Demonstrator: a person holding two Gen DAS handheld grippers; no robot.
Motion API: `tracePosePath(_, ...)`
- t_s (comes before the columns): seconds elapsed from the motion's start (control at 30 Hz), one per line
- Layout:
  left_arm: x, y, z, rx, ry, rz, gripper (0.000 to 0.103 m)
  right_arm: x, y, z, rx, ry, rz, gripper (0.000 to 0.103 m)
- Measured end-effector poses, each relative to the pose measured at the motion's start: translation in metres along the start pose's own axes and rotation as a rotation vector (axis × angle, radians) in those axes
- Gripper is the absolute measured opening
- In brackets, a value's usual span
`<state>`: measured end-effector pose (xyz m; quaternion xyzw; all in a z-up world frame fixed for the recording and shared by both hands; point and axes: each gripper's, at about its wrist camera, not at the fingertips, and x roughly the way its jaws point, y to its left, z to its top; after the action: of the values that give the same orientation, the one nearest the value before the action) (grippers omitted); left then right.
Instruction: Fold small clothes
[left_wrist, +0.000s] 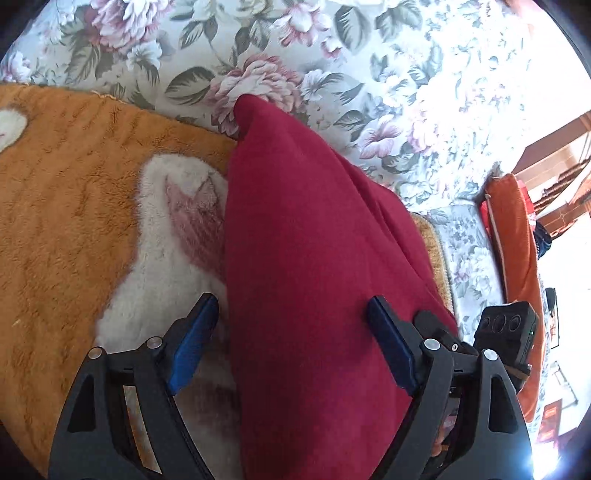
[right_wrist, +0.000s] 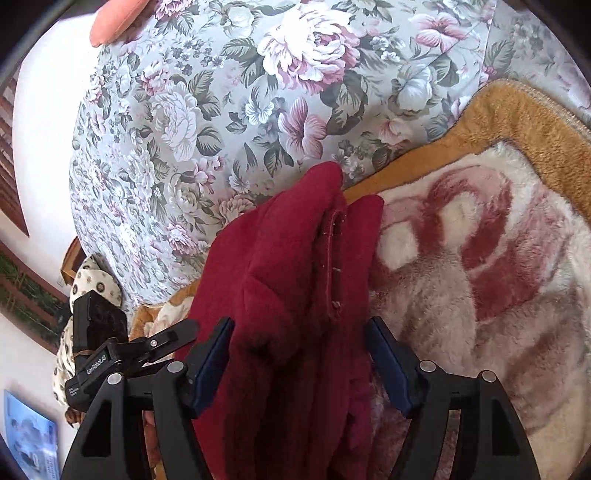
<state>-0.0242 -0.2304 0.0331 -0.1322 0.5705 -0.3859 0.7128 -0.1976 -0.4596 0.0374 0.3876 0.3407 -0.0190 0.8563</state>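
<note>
While the garment lies between your jaws: both of your grippers stand spread, neither pad pressing the cloth.
Garment: the dark red fleece garment (left_wrist: 314, 258) runs forward from between both pairs of fingers, draped in a long bunched ridge over the bedding.
Garment detail: ahead of your right gripper (right_wrist: 299, 363) a stitched placket or seam runs along the cloth away from the jaws, with two rounded ends lying beyond it.
Left gripper: your left gripper (left_wrist: 291, 338) is open, the cloth filling the right half of the gap and touching or nearly touching that pad; the other pad stands clear over the blanket.
Right gripper: open wide, fleece loose between the pads.
Under the cloth: a plush orange and cream blanket (left_wrist: 74, 192) lies beneath and to the outer sides; a floral bedsheet (right_wrist: 207, 122) spreads beyond the garment's far end.
Step in hand: by my reading, a release, the garment set down after a fold or carry.
Next move: you will likely need to back both grippers off the ridge, then pick fresh edges to flatten it.
</note>
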Motion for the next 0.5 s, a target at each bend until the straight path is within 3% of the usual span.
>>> tracePosePath(0.1, 0.005, 0.003, 0.001, -0.012, -0.003, -0.029, 0.081, 0.010, 0.005, 0.001, -0.023, 0.017, -0.021, 0.067)
tracePosePath(0.17, 0.002, -0.002, -0.002, 0.014, -0.009, -0.032, 0.073, 0.006, 0.010, 0.000, -0.023, 0.010, -0.031, 0.053)
tracePosePath(0.23, -0.005, -0.009, -0.007, 0.039, -0.013, -0.002, 0.072, -0.002, 0.020, -0.001, -0.046, 0.000, -0.028, 0.044)
tracePosePath(0.33, -0.029, -0.017, -0.020, 0.090, -0.027, 0.029, 0.072, -0.016, 0.045, -0.008, -0.110, -0.002, -0.030, 0.042)
tracePosePath(0.5, -0.074, -0.012, -0.055, 0.088, -0.039, 0.063, 0.072, -0.036, 0.080, -0.041, -0.144, 0.025, 0.024, 0.041)
